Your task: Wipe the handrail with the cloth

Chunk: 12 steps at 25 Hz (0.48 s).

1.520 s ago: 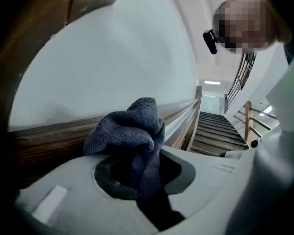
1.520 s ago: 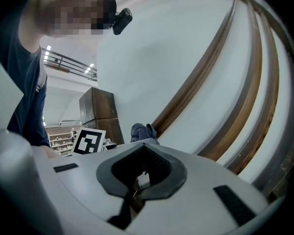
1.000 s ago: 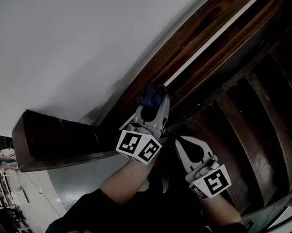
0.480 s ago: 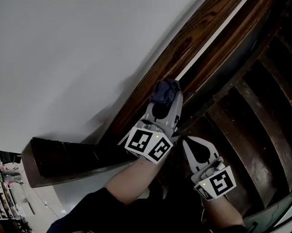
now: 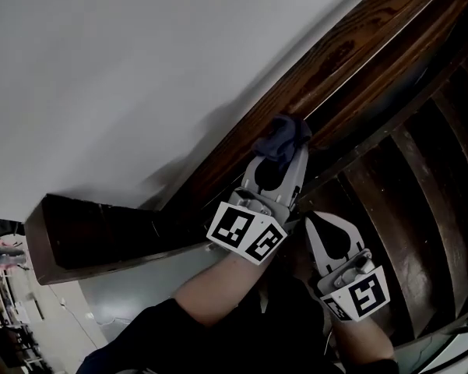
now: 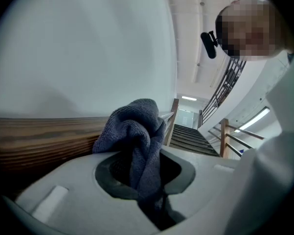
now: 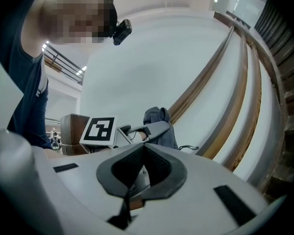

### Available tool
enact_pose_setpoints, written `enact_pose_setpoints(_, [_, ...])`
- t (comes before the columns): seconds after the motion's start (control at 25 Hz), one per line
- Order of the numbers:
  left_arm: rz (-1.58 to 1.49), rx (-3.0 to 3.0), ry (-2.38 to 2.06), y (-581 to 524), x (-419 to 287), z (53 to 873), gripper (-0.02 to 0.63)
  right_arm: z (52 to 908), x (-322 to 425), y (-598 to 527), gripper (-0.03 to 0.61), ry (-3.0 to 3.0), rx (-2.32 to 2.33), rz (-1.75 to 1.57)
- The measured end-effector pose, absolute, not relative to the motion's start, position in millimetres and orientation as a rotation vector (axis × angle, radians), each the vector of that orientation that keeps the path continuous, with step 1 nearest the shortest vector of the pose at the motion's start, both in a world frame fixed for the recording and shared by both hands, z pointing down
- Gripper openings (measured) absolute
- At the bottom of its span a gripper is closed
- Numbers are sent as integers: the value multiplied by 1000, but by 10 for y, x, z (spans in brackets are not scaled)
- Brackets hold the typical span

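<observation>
Left gripper (image 5: 280, 156) clamped on blue cloth (image 5: 285, 135), cloth against wooden handrail (image 5: 350, 49). Shifted further up the rail than a second ago (wipe stroke progressing, much rail ahead). Right gripper (image 5: 318, 223) closed, empty, idling just below.

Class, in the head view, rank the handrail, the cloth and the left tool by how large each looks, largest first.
1. handrail, which runs across most of the view
2. left tool, though it sits nearer the camera, which enlarges it
3. cloth, bunched and partly hidden in the jaws
</observation>
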<state>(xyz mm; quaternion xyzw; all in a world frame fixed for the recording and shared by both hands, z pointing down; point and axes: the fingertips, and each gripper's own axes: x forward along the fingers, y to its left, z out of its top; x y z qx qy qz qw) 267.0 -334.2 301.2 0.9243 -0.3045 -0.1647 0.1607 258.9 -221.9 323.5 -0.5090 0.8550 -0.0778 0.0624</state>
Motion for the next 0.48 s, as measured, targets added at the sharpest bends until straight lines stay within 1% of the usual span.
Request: enact_pose_setpoints(0.48, [-483, 2563, -1010, -3026, 1485, 3832, 71, 3662, 1847, -1952, 9, 2664, -1493, -251])
